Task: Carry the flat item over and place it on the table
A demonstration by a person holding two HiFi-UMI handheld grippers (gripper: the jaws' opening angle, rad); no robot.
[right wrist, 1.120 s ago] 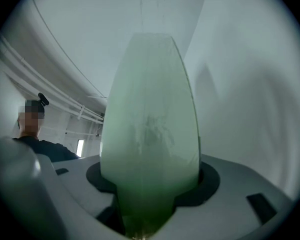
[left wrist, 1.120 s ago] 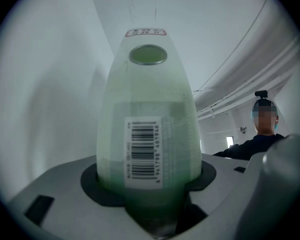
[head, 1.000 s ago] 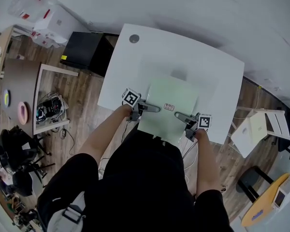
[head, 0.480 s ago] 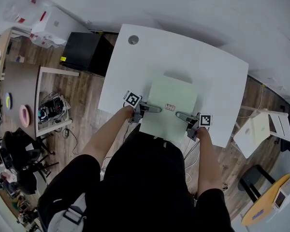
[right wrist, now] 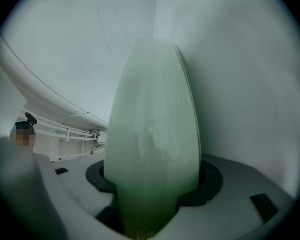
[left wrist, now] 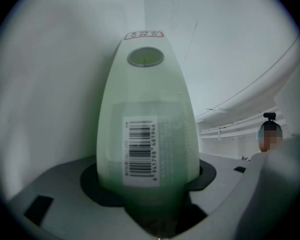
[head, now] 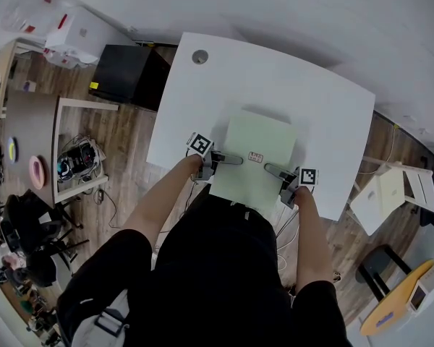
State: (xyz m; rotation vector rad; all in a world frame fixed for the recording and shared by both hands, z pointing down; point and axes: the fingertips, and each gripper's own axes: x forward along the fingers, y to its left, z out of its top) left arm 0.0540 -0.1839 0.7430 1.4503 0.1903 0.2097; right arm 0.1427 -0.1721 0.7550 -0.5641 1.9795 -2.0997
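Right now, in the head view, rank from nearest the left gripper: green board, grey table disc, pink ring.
1. green board: held in the left gripper's jaws.
2. grey disc: the white table's far left corner.
3. pink ring: side table, far left.

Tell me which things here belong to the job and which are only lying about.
Job: green board, left gripper, right gripper, white table.
Lying about: black box, white boxes.
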